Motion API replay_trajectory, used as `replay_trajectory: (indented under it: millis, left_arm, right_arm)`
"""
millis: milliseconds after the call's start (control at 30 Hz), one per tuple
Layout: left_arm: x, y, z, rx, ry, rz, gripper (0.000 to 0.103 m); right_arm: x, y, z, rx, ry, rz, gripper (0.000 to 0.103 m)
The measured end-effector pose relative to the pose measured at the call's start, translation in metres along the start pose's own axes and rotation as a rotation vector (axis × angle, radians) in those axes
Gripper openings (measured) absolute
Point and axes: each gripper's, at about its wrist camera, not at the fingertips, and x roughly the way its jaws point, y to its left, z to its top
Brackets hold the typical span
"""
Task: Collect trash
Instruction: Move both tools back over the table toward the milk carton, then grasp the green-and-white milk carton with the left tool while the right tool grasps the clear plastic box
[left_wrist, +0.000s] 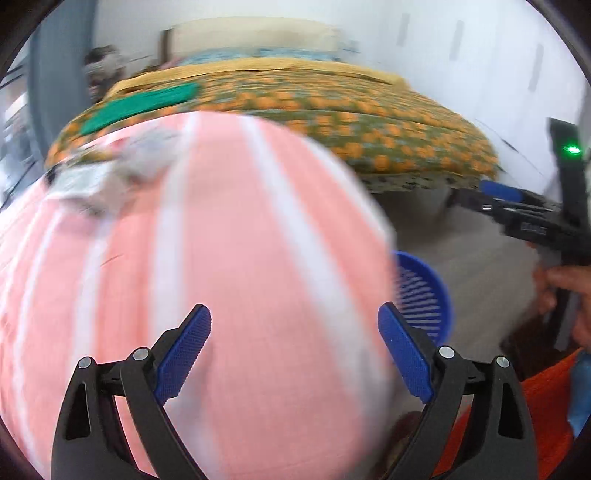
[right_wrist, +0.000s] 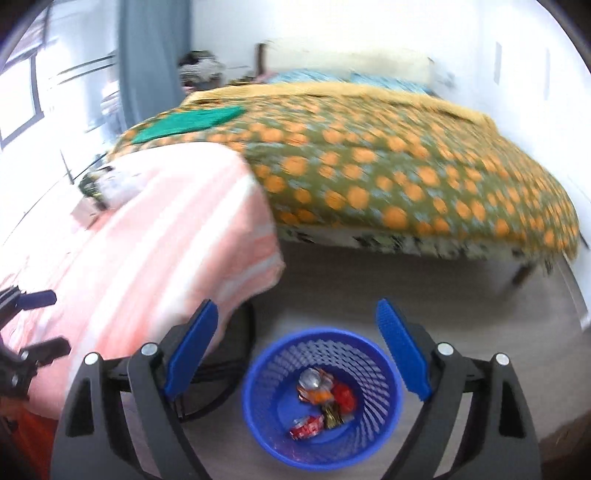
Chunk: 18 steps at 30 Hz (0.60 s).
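Note:
A blue mesh trash basket (right_wrist: 321, 398) stands on the floor right below my right gripper (right_wrist: 295, 350), which is open and empty. Several wrappers and a crushed can (right_wrist: 321, 398) lie inside it. The basket also shows in the left wrist view (left_wrist: 424, 295), partly hidden behind the pink striped cloth (left_wrist: 221, 277). My left gripper (left_wrist: 295, 354) is open and empty above that cloth. Blurred pale trash items (left_wrist: 110, 173) lie at the cloth's far left end; they show in the right wrist view too (right_wrist: 110, 184). The right gripper appears in the left wrist view (left_wrist: 517, 206), the left gripper in the right wrist view (right_wrist: 33, 321).
A bed with an orange-dotted green cover (right_wrist: 388, 166) fills the background, with a green cloth (right_wrist: 188, 122) on it. A grey curtain (right_wrist: 151, 55) and window are at the left. Grey floor (right_wrist: 480, 314) lies between bed and basket. Orange fabric (left_wrist: 535, 406) is at lower right.

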Motion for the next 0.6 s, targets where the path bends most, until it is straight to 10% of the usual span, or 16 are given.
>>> replay_trajectory:
  millis: [333,600]
  left_arm:
    - [-0.017,0.099,0.003,-0.130,-0.022,0.156,0.094]
    - [-0.006,0.146,0.075,-0.272,-0.101,0.293,0.094]
  right_arm:
    - [0.028,0.123,0.015,-0.163,0.017,0.170,0.085]
    - [0.047,0.194,-0.002,-0.306,0.054,0.242,0.085]
